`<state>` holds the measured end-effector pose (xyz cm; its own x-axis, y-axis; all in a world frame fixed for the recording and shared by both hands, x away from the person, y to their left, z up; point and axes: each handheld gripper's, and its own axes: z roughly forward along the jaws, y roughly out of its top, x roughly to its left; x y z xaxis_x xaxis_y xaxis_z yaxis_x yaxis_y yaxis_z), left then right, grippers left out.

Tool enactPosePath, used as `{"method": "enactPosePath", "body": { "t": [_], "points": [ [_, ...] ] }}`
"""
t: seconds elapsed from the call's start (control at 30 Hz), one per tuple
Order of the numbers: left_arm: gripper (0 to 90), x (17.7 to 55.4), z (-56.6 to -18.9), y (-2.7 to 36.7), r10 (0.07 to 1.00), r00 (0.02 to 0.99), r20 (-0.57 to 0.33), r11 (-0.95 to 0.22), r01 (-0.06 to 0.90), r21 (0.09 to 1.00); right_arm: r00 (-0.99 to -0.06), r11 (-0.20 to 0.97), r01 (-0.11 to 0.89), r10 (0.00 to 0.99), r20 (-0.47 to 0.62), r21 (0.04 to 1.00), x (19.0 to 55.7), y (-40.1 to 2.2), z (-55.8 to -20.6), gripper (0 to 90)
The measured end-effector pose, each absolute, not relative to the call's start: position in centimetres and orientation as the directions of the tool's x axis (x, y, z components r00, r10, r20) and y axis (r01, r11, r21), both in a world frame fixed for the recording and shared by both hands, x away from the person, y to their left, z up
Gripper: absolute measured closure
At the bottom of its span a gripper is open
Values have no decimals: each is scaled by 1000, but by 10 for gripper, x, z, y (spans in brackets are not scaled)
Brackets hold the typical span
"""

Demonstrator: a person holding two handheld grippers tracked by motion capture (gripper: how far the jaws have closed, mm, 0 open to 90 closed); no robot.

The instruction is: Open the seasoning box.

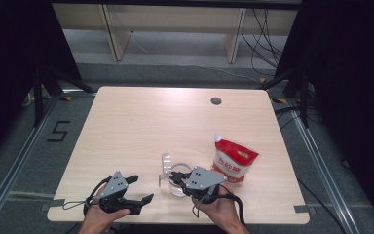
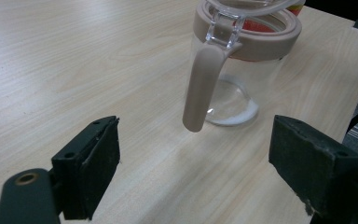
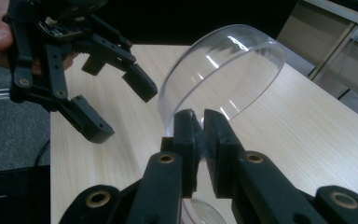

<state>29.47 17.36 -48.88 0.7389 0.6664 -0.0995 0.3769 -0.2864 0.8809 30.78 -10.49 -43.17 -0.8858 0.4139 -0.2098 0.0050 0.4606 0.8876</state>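
While the right gripper (image 1: 179, 178) blurs into the glass jar (image 1: 177, 181) from above, its own view shows its jaws pinching the jar's clear lid (image 3: 223, 74). Just left of the jar, the left gripper (image 1: 142, 189) hangs spread, empty. Right of the jar, the red-and-white pouch (image 1: 233, 161) stands on the table (image 1: 141, 122).

The jar (image 2: 242, 79) is clear with a beige rim band and beige latch. Beside the jar, a pouch (image 1: 233, 161) is white and red, apparently with pale lettering. Black jaws; pale wood-grain table (image 1: 141, 126).
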Motion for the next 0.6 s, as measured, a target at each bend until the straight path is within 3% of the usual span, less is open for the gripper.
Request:
{"method": "enactPosePath", "body": {
  "t": [0.37,0.6],
  "points": [
    [162,295,-489,174,678,727,-109,-279,392,877,-893,451,-10,398,-211,892,305,-104,-431,819],
    [163,296,-489,173,677,726,-119,-263,391,882,-868,439,9,450,-212,898,298,-138,-434,735]
  ]
}}
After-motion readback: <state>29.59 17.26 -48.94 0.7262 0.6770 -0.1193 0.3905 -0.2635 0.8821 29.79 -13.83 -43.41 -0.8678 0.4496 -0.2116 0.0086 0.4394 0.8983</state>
